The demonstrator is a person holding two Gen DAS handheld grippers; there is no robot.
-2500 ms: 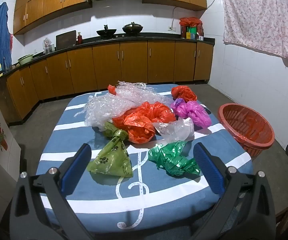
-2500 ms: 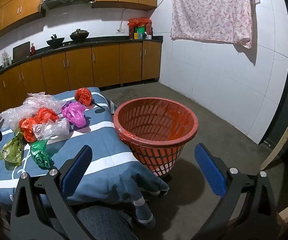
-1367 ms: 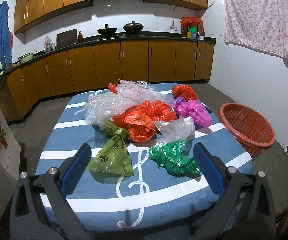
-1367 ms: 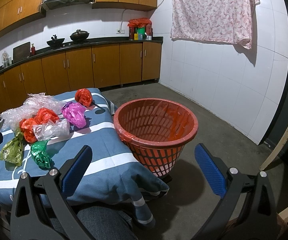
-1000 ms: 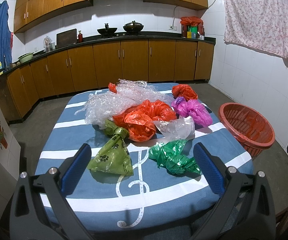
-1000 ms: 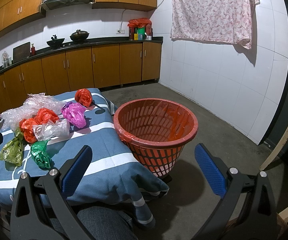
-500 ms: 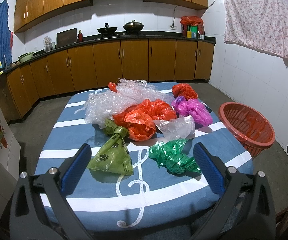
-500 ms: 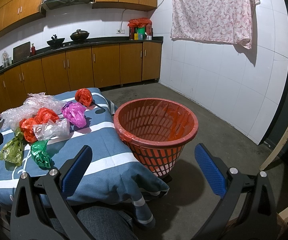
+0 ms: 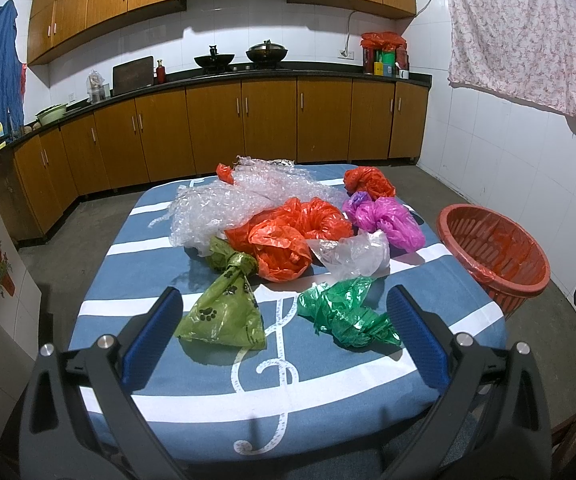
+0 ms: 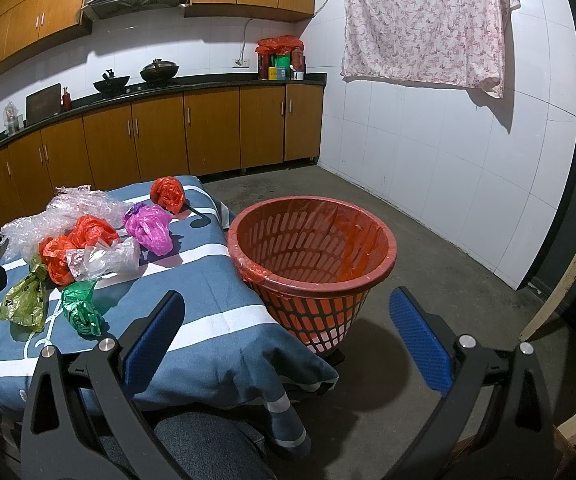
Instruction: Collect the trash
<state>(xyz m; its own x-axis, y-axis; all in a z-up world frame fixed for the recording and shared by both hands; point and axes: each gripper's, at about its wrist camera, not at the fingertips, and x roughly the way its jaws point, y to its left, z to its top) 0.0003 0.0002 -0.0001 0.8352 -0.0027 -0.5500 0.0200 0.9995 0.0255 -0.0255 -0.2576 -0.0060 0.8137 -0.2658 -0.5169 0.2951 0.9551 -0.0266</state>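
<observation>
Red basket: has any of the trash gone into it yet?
No. In the right wrist view the red basket holds only its red liner, and the bags, like the green bag, lie on the table.

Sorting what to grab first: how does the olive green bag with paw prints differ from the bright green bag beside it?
The olive green bag is printed with black paw prints and knotted into a neat cone; the bright green bag is plain, unknotted and crumpled flat. The olive one stands taller and looks fuller. Both lie nearest the left gripper's open fingers, on the blue cloth.
</observation>
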